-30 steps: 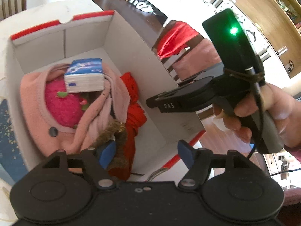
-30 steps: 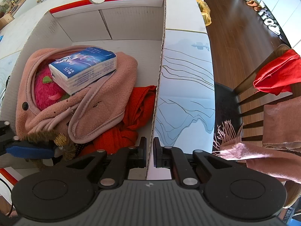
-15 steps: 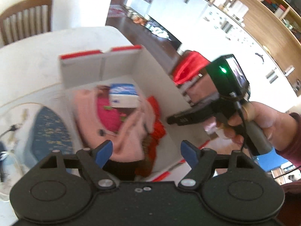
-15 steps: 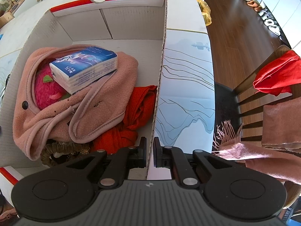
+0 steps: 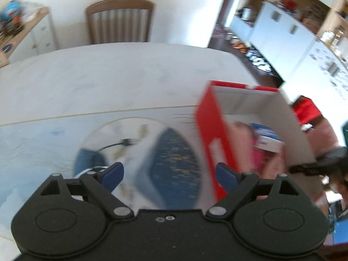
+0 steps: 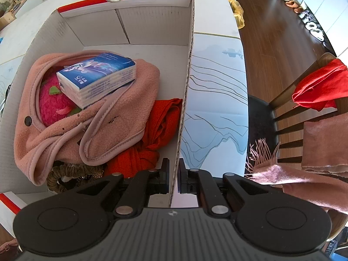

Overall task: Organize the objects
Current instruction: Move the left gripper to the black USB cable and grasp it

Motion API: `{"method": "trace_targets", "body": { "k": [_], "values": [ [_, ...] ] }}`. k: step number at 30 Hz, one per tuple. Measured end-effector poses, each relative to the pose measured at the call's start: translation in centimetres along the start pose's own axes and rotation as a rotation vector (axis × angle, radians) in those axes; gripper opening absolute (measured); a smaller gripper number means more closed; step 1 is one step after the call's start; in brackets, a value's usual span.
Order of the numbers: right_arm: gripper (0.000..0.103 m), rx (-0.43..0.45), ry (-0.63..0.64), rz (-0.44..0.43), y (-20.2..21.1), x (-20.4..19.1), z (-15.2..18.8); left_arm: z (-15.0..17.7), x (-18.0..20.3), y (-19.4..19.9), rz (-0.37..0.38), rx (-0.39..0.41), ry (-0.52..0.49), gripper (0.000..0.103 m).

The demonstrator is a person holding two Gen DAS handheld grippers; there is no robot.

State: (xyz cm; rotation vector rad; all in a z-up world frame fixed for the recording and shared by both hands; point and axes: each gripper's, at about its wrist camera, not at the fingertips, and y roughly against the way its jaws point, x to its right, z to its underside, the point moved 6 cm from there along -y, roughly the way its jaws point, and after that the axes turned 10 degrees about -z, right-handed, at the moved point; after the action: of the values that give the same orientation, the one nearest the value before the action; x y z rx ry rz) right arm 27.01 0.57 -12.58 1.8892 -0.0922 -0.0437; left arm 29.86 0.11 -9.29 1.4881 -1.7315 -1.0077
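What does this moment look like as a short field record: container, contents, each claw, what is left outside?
container: white cardboard box with red trim, open, on the white table
contents: blue-and-white tissue pack on top of a pink fleece garment; magenta plush toy, red cloth, brown scrunchie
right claw: shut on the box's side wall
left claw: jaws opening, nothing between them, outside the box
outside: blurred dark blue item on the table mat
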Motion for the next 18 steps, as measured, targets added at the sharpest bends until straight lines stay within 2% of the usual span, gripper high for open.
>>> {"method": "trace_targets", "body": {
  "k": [5, 8, 13, 18],
  "values": [
    [0.006, -0.003, 0.001, 0.005, 0.0, -0.1, -0.1, -0.2, -3.5, -2.6, -0.108, -0.042, 0.064, 0.093],
    [0.006, -0.005, 0.000, 0.008, 0.1, -0.1, -0.1, -0.1, -5.2, -4.7, -0.158, -0.078, 0.090, 0.088],
    [0.006, -0.007, -0.004, 0.013, 0.0, -0.1, -0.1, 0.1, -7.3, -7.6, -0.165, -0.148, 0.170, 0.076],
    [0.006, -0.008, -0.005, 0.014, 0.0, -0.1, -0.2, 0.2, -8.2, -9.2, -0.184, -0.173, 0.182, 0.069]
  ]
}}
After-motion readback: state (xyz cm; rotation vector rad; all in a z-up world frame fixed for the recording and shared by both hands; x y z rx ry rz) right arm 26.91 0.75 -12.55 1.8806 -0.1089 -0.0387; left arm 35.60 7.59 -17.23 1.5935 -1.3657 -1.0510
